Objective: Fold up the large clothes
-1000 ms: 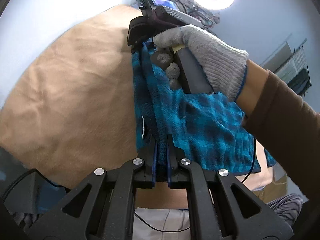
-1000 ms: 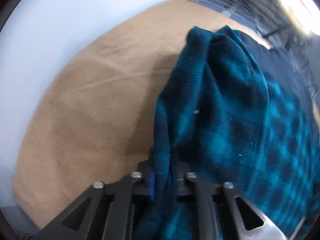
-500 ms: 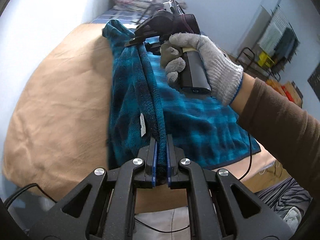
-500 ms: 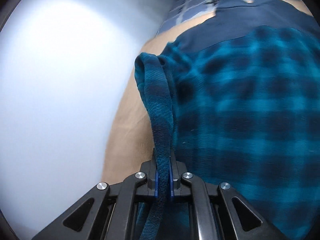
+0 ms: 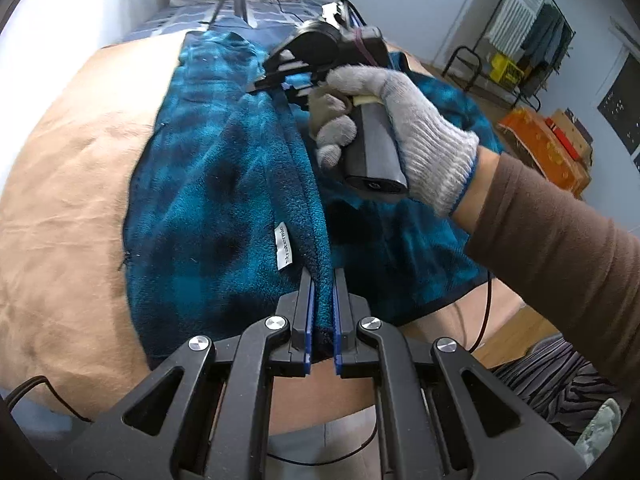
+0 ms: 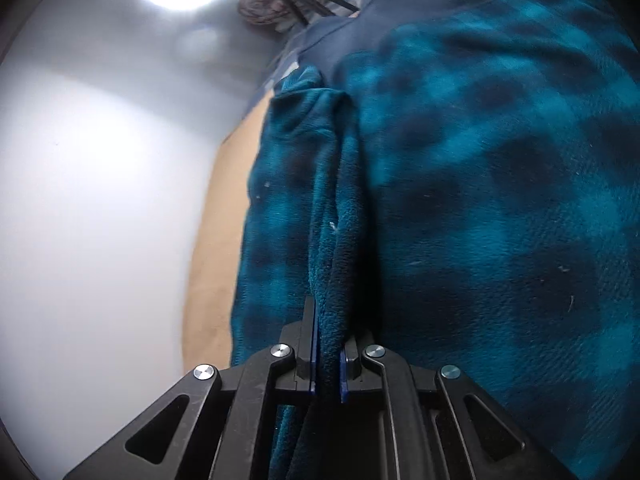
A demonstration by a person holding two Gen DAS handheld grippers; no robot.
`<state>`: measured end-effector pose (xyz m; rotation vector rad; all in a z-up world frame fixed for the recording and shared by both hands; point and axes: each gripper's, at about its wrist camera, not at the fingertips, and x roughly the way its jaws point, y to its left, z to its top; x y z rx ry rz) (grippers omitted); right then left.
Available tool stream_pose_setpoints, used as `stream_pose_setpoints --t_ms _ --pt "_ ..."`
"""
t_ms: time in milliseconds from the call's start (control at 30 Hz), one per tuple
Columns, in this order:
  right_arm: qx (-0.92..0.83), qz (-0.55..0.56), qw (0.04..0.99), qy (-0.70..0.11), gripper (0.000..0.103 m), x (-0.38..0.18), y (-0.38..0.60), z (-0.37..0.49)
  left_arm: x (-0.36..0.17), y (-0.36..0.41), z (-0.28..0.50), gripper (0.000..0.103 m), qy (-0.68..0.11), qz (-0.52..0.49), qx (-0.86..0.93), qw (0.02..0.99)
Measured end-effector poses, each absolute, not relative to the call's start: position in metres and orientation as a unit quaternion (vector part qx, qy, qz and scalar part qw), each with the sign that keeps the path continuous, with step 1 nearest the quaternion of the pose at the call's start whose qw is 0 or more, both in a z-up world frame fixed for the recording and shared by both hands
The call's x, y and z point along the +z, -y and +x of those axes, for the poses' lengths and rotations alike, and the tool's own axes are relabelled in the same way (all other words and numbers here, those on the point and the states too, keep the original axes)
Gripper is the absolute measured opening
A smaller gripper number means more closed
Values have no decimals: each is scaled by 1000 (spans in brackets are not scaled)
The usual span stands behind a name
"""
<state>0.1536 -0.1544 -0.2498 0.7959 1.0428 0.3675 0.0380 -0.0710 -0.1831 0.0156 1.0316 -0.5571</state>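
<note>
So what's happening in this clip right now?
A person is folding a blue plaid fleece garment on a tan-covered bed. The left gripper and right gripper are each shut on a bunched edge of it, holding that edge raised. The gloved right hand shows in the left wrist view. The rest of the fleece lies on the bed.

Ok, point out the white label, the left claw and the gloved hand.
White fabric label point(image 5: 283, 247), left wrist view: its middle.
Left claw point(image 5: 321, 312), left wrist view: between fingertips.
Grey knitted gloved hand point(image 5: 404, 120), left wrist view: back of hand.
</note>
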Motion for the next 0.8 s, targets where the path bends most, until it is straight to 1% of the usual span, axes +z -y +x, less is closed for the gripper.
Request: stream_pose_setpoints --t_ms 233,267,300,333,367,467,533,633,733,800 --pt "179 326 783 -498 6 -242 129 153 -186 74 33 5 -492 28 -270 827" --pt "186 322 782 -500 10 -239 126 153 -183 70 30 6 -489 26 -273 828" --pt "191 319 781 -502 12 -237 124 154 -180 69 29 13 -489 20 -275 828" --pt "192 317 778 -507 21 -236 125 157 -177 61 28 21 -495 7 -282 822" --pt "194 318 777 -508 28 -238 131 162 -173 53 27 21 -499 -11 -294 815" --pt "195 293 788 -505 34 -222 140 153 -156 26 19 22 -495 -48 -309 811" --pt "191 261 800 -505 36 -206 135 137 -147 10 16 22 -485 -55 -299 820" --pt "198 229 807 -507 36 -185 130 105 -142 -11 26 22 -480 -54 -273 832" --pt "209 201 806 -516 36 -171 118 70 -148 -28 44 22 -485 -61 -235 840" --pt "210 186 800 -530 36 -168 114 43 -158 -40 60 22 -499 -86 -218 834"
